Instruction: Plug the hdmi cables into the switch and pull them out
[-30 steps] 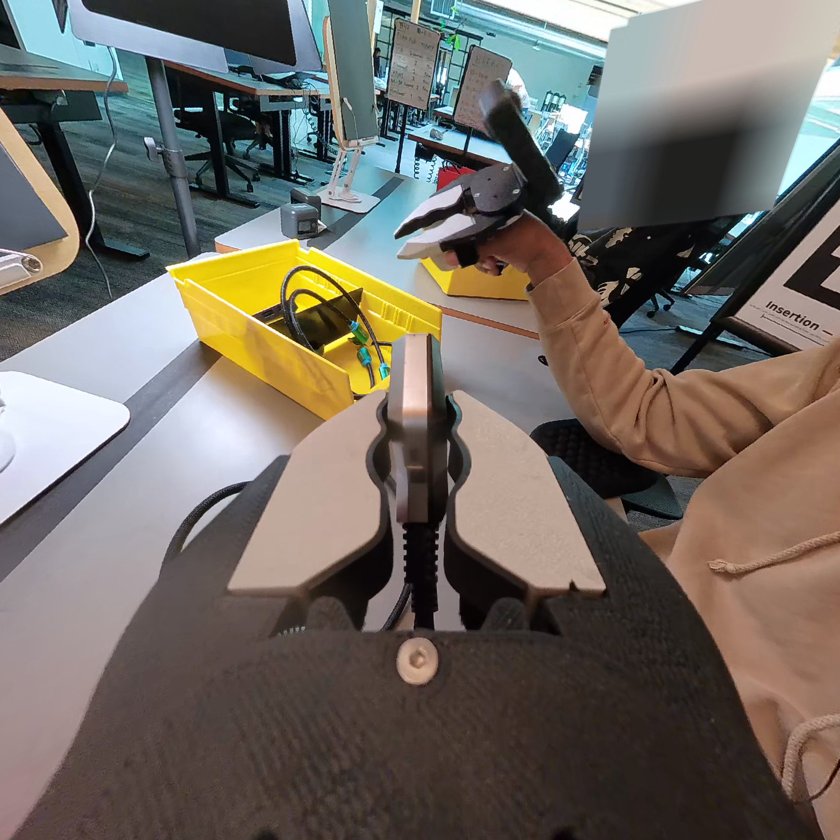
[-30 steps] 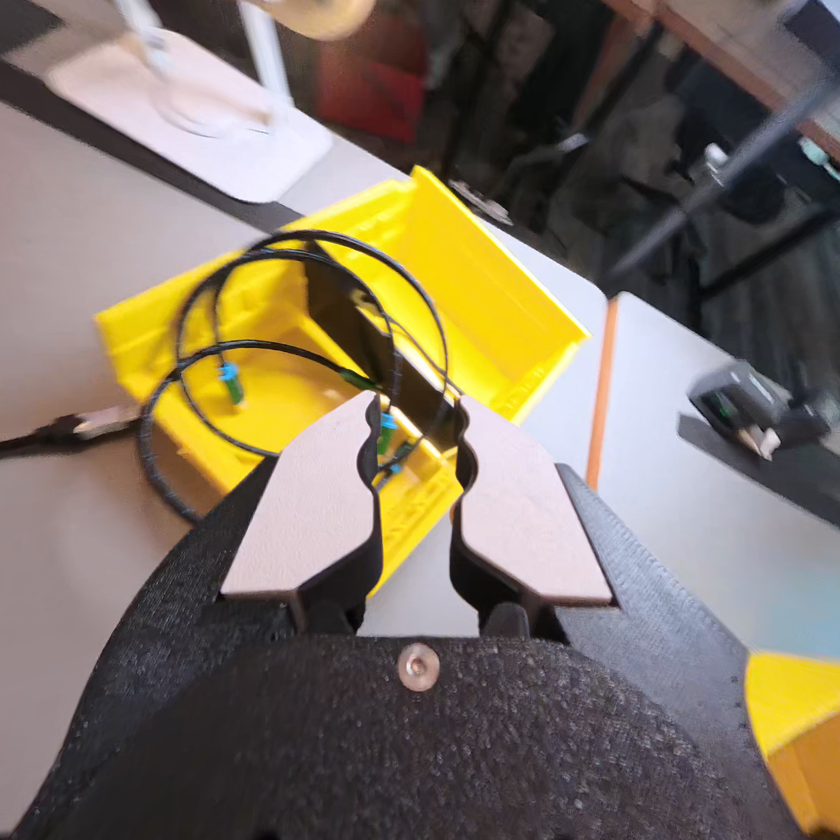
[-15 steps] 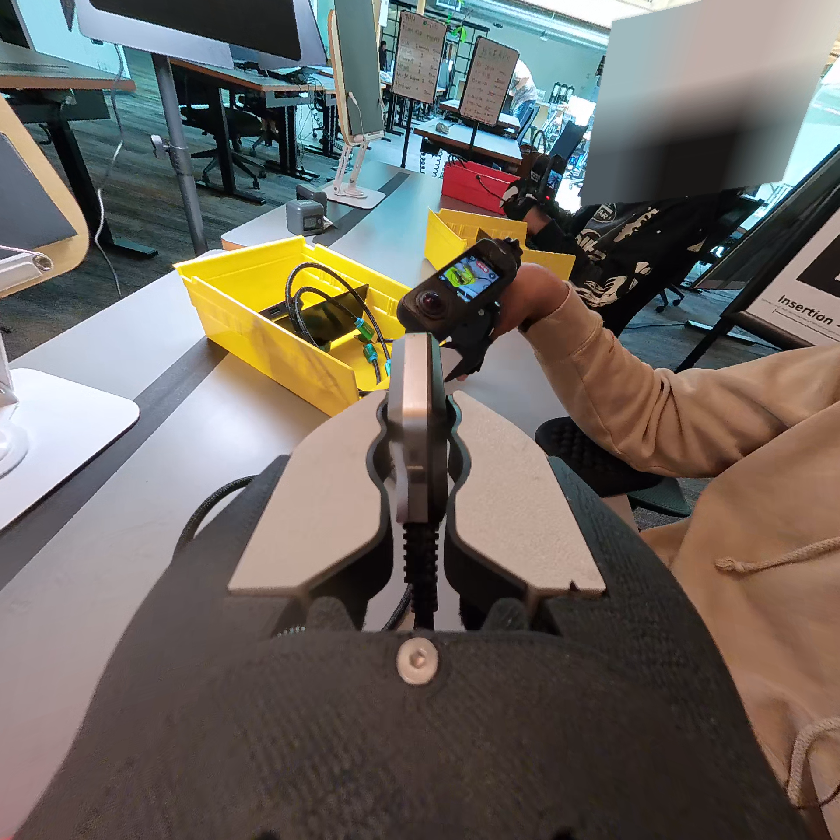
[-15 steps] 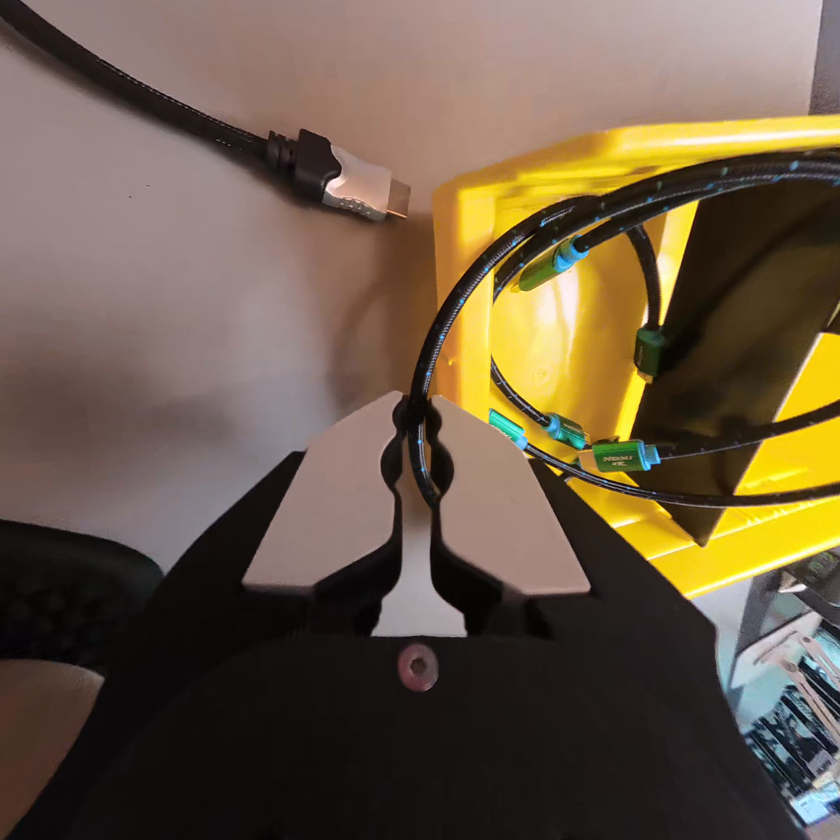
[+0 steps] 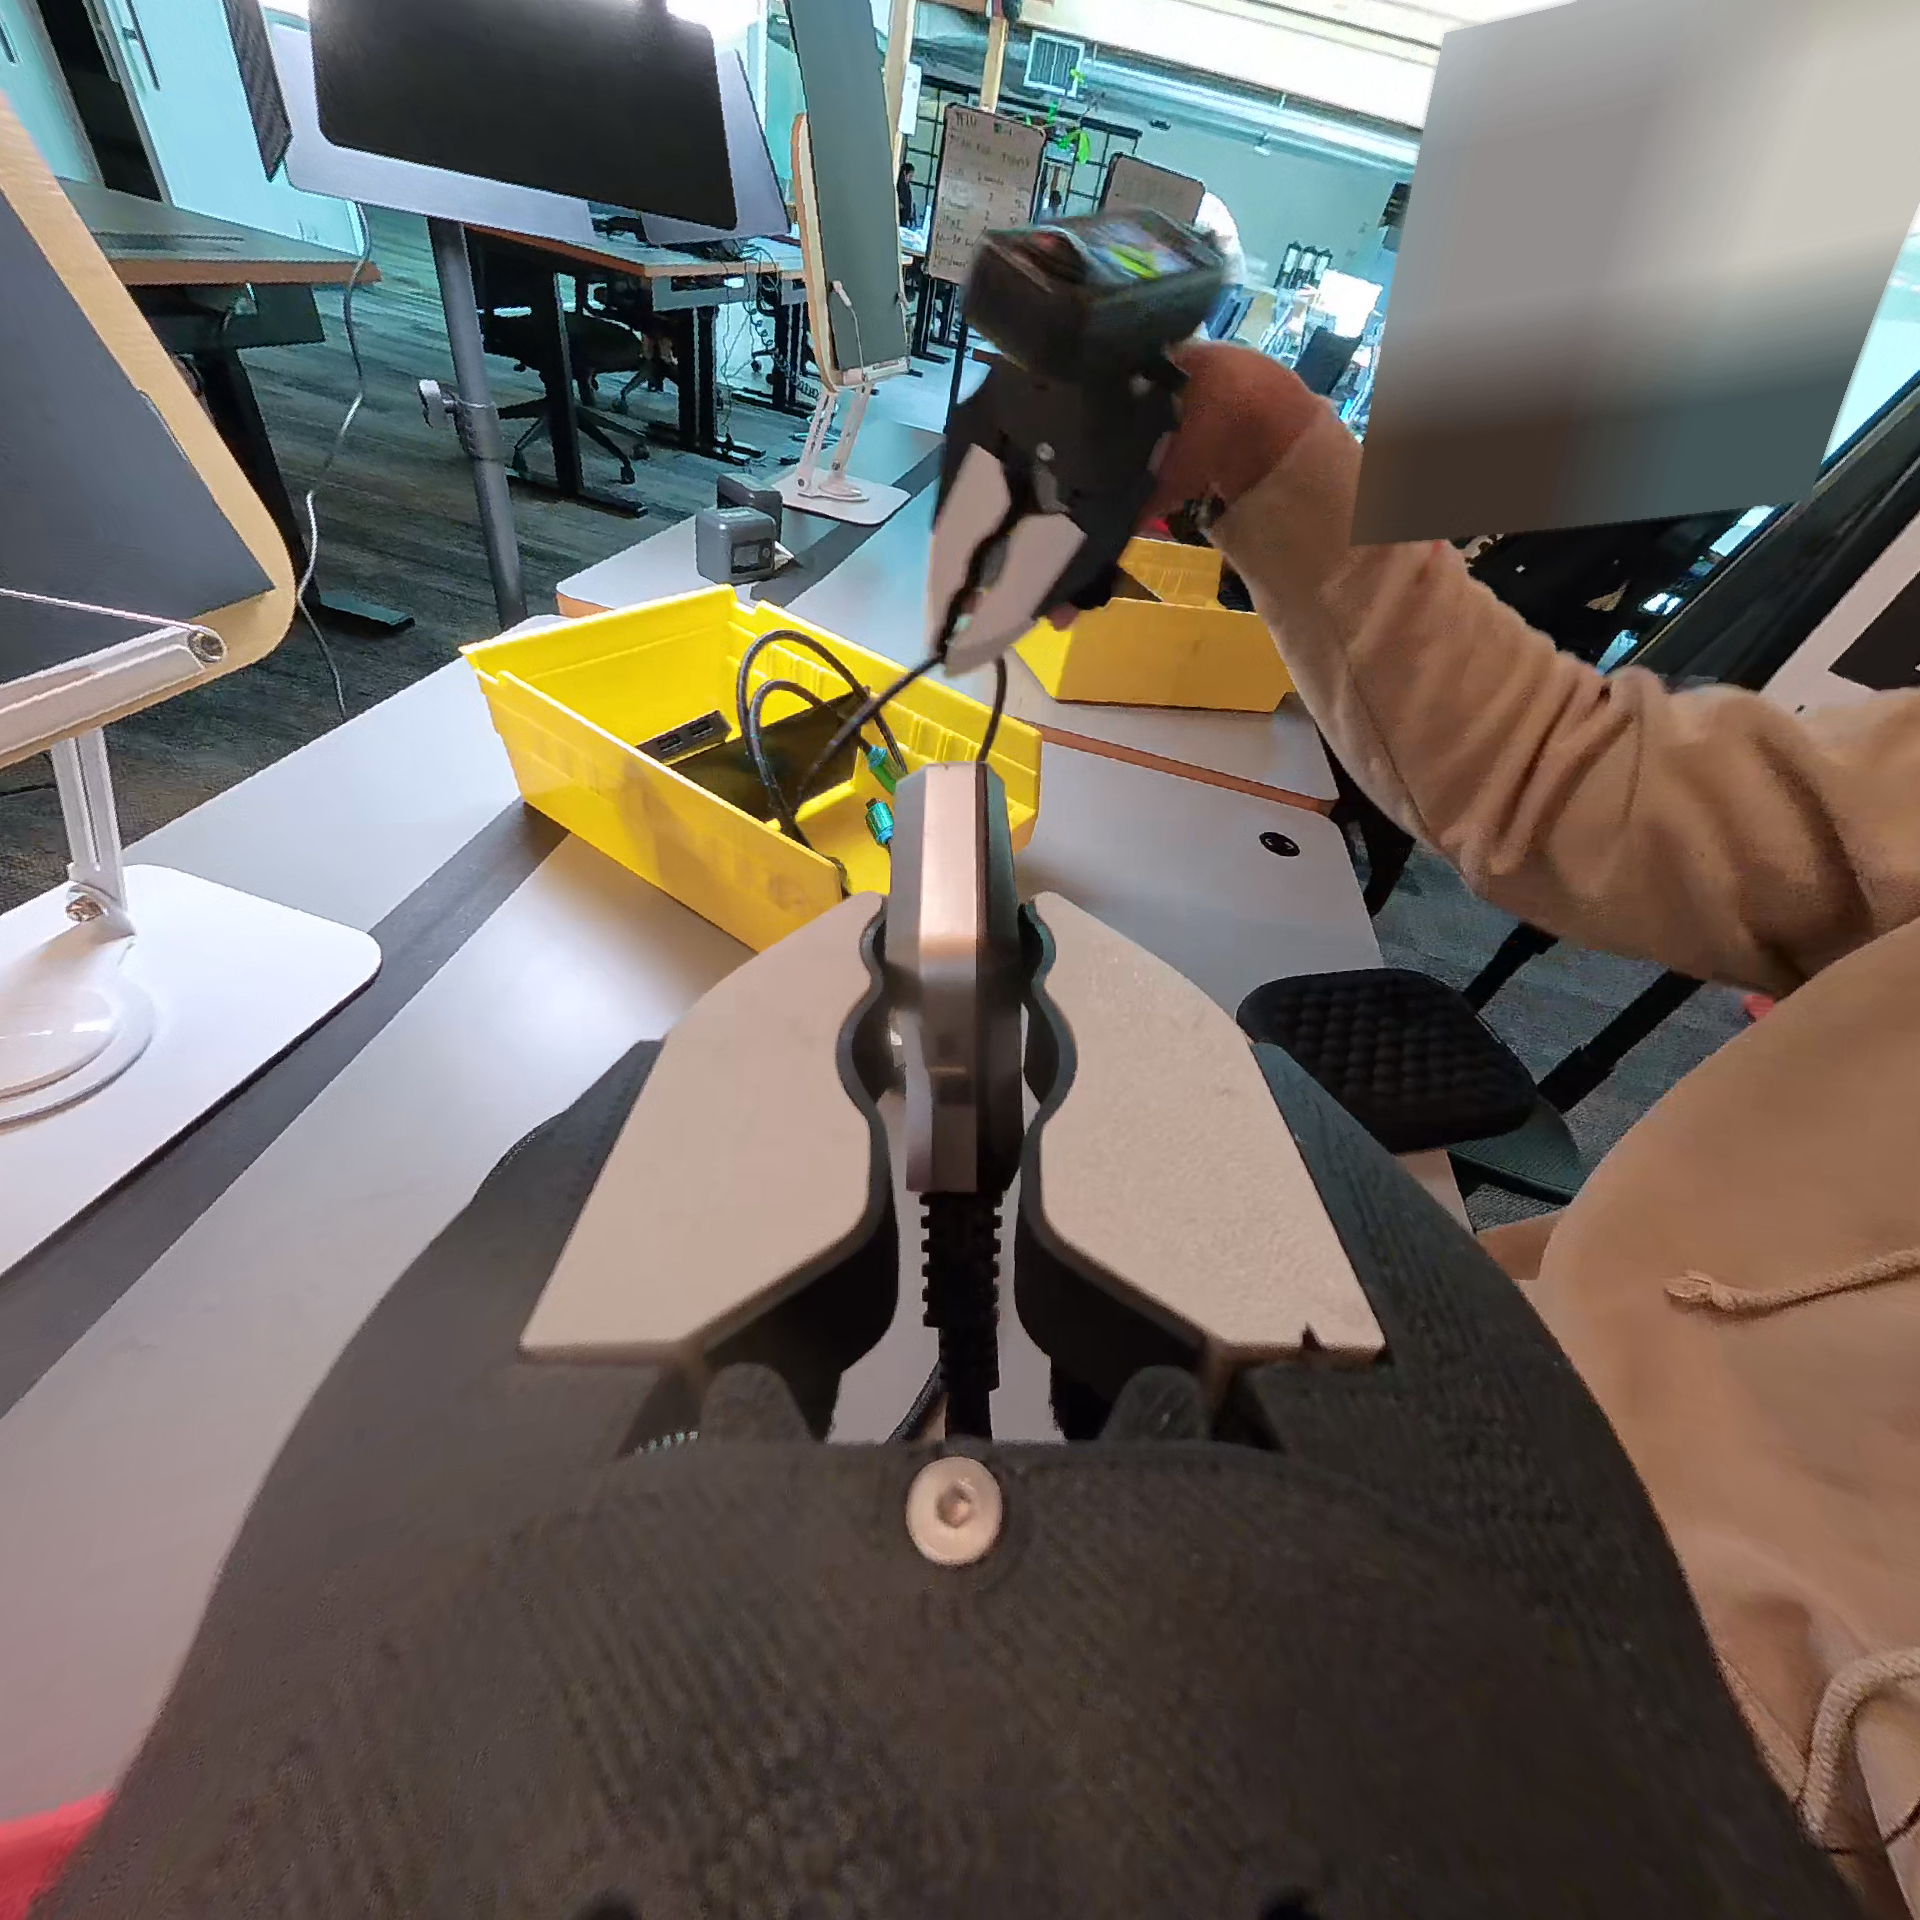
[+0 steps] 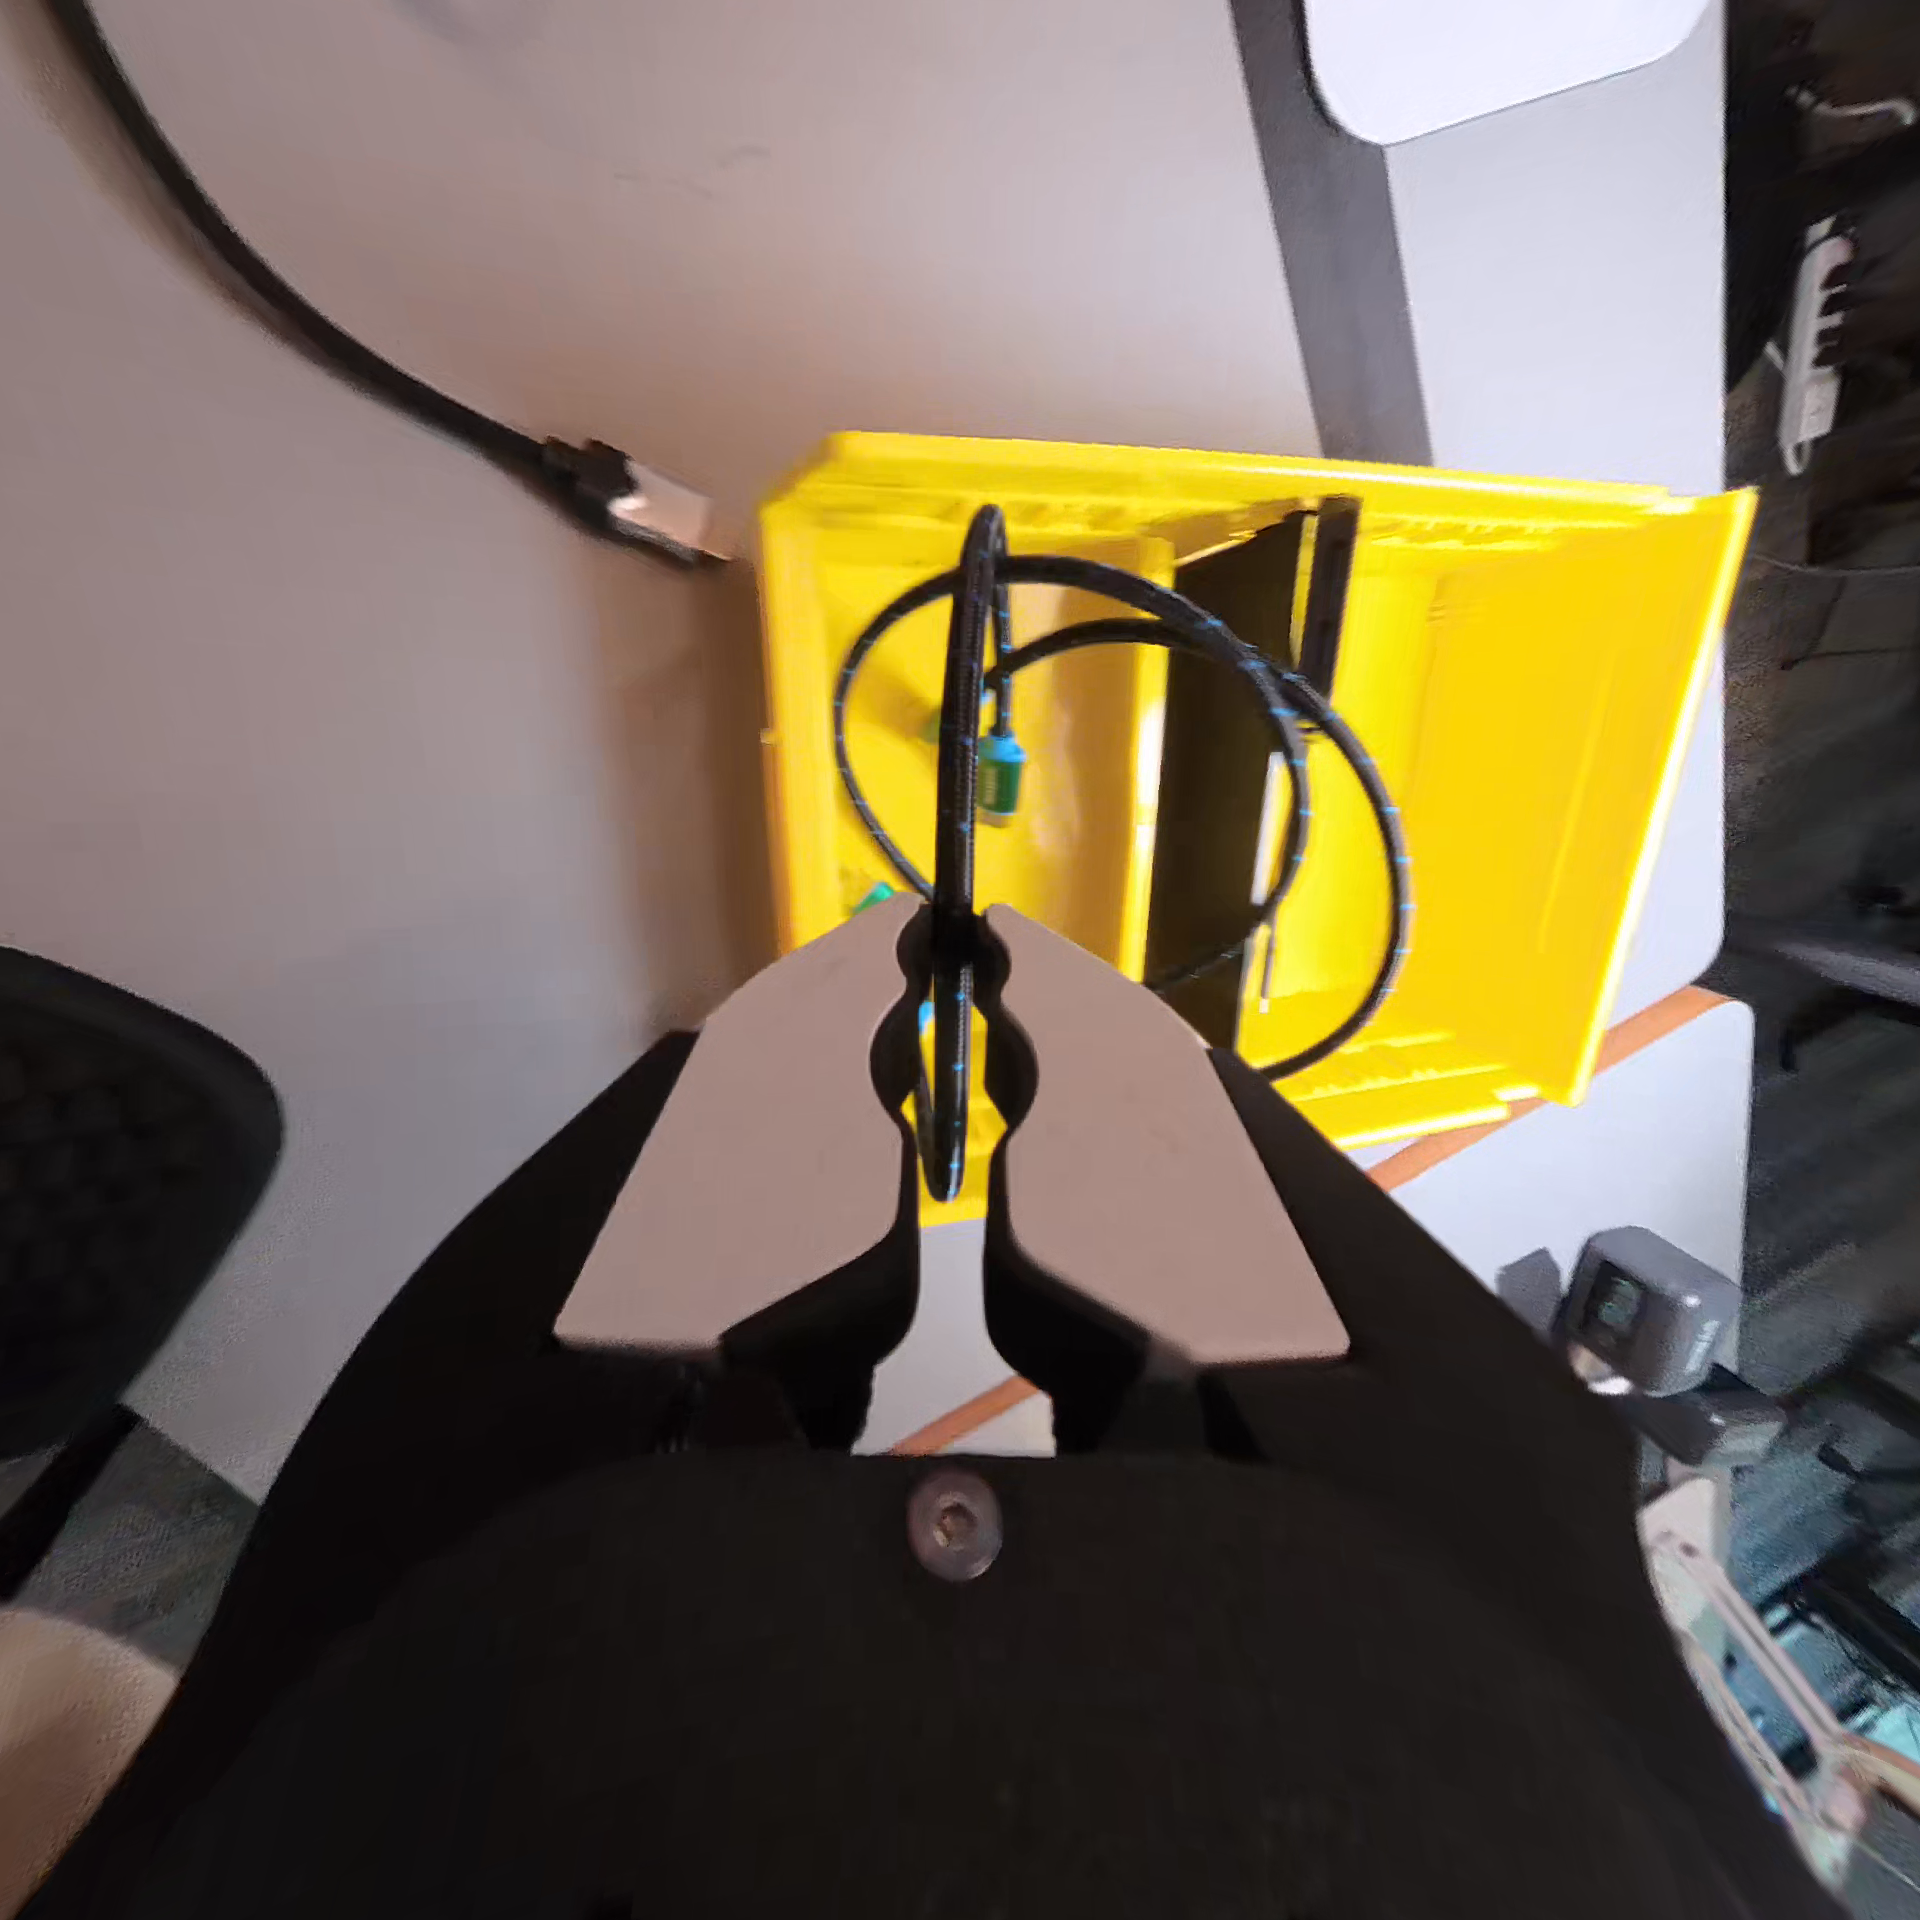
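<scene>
My left gripper is shut on a silver HDMI plug with a black cable, held above the grey table and pointing at the yellow bin. The black switch lies in the bin. My right gripper is shut on a thin black braided cable with blue flecks, lifted in loops above the bin. A green connector hangs on it. The switch shows beneath. The right gripper also shows in the left wrist view. A second silver plug lies on the table.
A white monitor stand base stands at the left. A second yellow bin and a small grey camera sit further back. A black chair armrest is at the right, under the person's beige sleeve.
My right gripper swung down to the bin, shut on the braided cable and has risen with it, pulling loops up. My left gripper keeps the silver plug and has barely moved.
</scene>
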`<state>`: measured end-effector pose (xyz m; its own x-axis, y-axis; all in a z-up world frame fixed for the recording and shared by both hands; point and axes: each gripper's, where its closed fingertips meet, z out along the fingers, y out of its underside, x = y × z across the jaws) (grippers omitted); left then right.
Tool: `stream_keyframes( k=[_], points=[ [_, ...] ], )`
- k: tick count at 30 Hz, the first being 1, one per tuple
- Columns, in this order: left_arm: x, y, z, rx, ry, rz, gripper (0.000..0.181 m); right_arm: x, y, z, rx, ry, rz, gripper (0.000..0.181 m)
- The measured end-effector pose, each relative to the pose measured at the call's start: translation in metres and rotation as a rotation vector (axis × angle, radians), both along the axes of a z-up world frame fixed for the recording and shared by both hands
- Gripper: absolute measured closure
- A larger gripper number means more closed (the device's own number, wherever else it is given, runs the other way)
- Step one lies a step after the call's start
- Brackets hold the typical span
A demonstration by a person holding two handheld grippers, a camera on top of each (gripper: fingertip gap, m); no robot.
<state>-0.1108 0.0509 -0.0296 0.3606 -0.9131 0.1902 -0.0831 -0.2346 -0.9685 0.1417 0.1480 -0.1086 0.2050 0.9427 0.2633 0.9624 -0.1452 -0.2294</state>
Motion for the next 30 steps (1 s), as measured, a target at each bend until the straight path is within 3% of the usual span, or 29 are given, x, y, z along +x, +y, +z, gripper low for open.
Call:
stream_keyframes(
  k=[1,7,10,13,21,25,30],
  points=[
    [0.001,-0.001,0.0,0.003,0.003,0.0,0.16,0.003,0.015,0.001,-0.003,-0.013,-0.007,0.175],
    [0.001,0.001,-0.003,-0.004,0.01,-0.001,0.159,0.03,0.109,-0.018,0.155,-0.182,-0.08,0.175],
    [-0.002,0.003,-0.005,-0.011,0.007,0.004,0.159,0.042,0.137,-0.038,0.244,-0.252,-0.082,0.175],
    [-0.006,0.007,-0.006,-0.018,0.001,0.013,0.159,0.045,0.146,-0.055,0.254,-0.212,-0.09,0.173],
    [-0.005,0.011,-0.011,-0.037,0.0,0.01,0.159,0.047,0.145,-0.06,0.218,-0.135,-0.125,0.132],
    [-0.002,0.008,-0.012,-0.034,0.011,0.002,0.159,0.042,0.132,-0.08,0.11,-0.095,-0.125,0.137],
    [-0.003,0.009,-0.011,-0.034,0.006,0.005,0.16,0.026,0.117,-0.078,0.099,-0.056,-0.051,0.138]
  ],
)
